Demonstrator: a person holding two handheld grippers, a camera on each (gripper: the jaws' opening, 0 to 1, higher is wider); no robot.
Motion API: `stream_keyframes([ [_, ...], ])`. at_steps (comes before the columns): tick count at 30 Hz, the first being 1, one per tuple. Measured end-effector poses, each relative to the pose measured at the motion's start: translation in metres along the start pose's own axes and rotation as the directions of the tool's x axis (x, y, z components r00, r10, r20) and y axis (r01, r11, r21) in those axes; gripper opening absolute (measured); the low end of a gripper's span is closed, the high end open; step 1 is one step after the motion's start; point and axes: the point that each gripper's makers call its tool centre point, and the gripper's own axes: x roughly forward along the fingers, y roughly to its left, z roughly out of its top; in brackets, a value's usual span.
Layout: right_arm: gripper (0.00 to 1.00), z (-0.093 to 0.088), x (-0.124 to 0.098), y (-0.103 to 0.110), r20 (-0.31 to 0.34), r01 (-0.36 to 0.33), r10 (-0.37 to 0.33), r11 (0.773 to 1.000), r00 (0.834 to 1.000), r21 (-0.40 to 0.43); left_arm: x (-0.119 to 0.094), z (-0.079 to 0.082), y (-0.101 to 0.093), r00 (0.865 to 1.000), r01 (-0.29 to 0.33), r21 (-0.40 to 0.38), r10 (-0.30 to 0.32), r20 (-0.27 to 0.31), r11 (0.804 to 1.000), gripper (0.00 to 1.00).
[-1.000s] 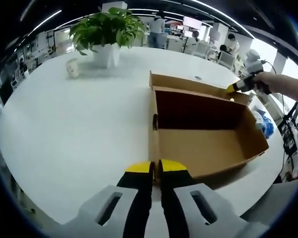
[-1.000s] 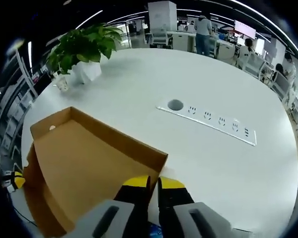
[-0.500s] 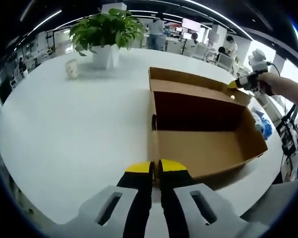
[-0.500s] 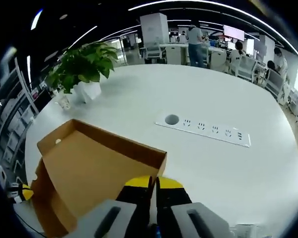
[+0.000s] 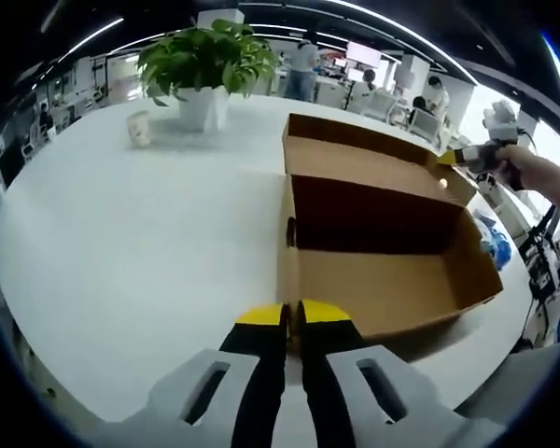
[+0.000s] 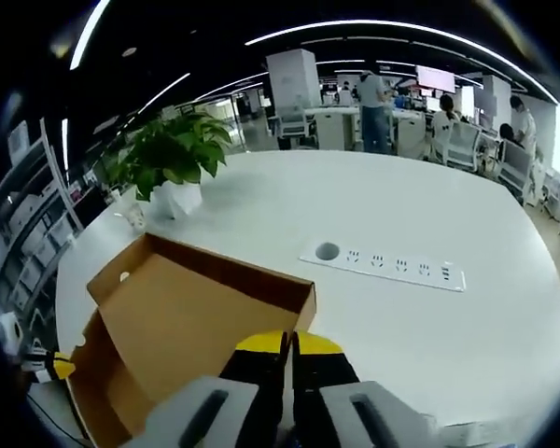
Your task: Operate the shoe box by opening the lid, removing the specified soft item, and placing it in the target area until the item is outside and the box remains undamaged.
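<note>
Brown cardboard shoe box (image 5: 383,271), lid (image 6: 182,313) raised, interior bare

open office w/ desks (image 6: 420,126), ceiling strip lights (image 6: 355,21), white table (image 6: 429,336)

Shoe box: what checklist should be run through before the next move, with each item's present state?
1. Lid open: ok, raised behind the box.
2. Right gripper holding lid: ok, fingers shut on its edge.
3. Soft item visible inside box: not ok, the floor in view looks bare.
4. Left gripper ready to pick: not ok, fingers shut, at the box's near wall.
5. Box undamaged: ok, no tears or crushed walls seen.
6. Target area identified: cannot tell.
</note>
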Motion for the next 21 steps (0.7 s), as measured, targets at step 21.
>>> stream_keyframes([
  [21, 0.00, 0.019, -0.037, 0.017, 0.197, -0.037, 0.049, 0.997, 0.979, -0.064, -0.001, 0.001, 0.001, 0.999, -0.009, -0.037, 0.011, 0.032, 0.999, 0.02],
])
